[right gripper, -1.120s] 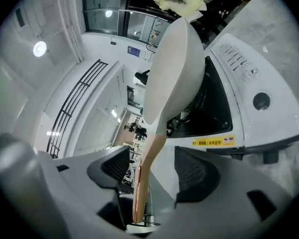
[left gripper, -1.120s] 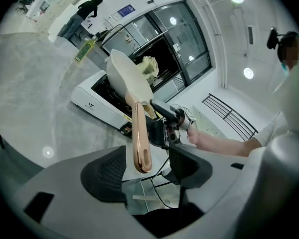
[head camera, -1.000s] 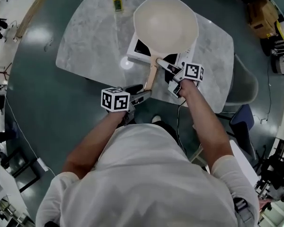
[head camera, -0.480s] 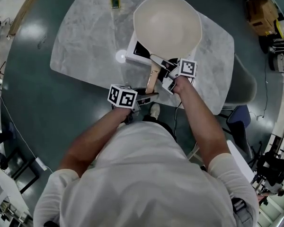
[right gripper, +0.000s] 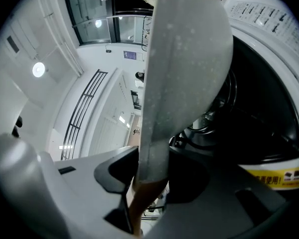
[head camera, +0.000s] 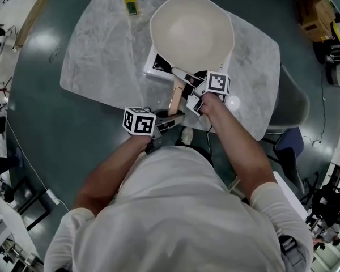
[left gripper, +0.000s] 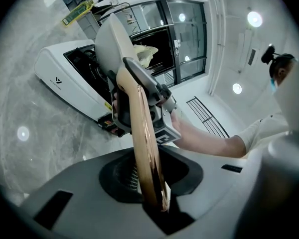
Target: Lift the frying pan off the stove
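Note:
A cream frying pan point(head camera: 191, 27) sits on a white portable stove point(head camera: 154, 64) on the marble table point(head camera: 102, 50). Its wooden handle point(head camera: 175, 98) points toward me. My left gripper point(head camera: 173, 118) has its jaws closing on the handle's free end point(left gripper: 142, 128), which runs between them. My right gripper point(head camera: 190, 86) is closing its jaws on the grey neck where the handle meets the pan point(right gripper: 184, 49); the neck fills the gap. In the left gripper view the pan point(left gripper: 112, 39) rests over the stove point(left gripper: 65, 78).
A small yellow bottle point(head camera: 130, 0) stands at the table's far edge, left of the pan. A grey chair point(head camera: 294, 101) is at the table's right side. The stove's black burner well point(right gripper: 249, 113) lies under the pan.
Both grippers have moved in onto the pan's handle and their jaws have narrowed around it, the left at the end, the right at the neck. The pan still rests on the stove.

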`<state>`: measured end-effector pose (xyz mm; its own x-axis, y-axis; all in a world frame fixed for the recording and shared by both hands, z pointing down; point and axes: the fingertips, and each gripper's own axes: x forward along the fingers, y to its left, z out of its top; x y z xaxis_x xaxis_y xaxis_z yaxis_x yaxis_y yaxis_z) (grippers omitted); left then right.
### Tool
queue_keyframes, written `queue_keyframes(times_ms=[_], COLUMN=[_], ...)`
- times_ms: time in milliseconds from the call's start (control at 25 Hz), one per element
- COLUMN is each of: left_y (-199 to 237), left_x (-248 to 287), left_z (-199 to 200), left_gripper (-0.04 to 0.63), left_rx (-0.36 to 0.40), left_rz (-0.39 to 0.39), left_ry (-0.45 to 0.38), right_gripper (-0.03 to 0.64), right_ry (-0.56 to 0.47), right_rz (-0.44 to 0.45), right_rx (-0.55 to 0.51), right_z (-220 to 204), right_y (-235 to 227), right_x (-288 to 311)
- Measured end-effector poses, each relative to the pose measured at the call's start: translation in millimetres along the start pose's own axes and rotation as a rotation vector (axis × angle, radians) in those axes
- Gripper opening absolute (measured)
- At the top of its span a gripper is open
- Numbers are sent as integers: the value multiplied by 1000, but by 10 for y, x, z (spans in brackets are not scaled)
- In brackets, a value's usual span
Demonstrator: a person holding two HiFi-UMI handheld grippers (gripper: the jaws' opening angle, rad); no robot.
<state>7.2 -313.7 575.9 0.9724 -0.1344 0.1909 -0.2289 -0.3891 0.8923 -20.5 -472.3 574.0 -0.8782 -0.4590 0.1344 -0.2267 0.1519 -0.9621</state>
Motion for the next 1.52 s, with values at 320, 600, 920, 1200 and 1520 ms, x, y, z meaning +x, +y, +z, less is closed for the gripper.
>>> queue_keyframes(times_ms=[320,600,920,1200,1520], left_y=[-244,-507,-944,-1248,-1708], left_x=[-72,46,861,1336,1890], left_z=[96,135,66,-105,-502], left_gripper=[97,97,97,98,100], left_rx=[14,41,76,84,96], left_rz=[-7,-48,-101,-154,-202], left_ry=[3,45,126,189,256], right_gripper=[170,170,172,172,173], right_ry=[-35,-91,-196,-278,-329], right_rz=[24,27,1,-8,-31], right_rx=[16,-1,5,18,13], right_z=[66,194,585,696,635], right_y=[239,442,407,390,422], right_x=[-92,-345,-1393,-2093,-3009])
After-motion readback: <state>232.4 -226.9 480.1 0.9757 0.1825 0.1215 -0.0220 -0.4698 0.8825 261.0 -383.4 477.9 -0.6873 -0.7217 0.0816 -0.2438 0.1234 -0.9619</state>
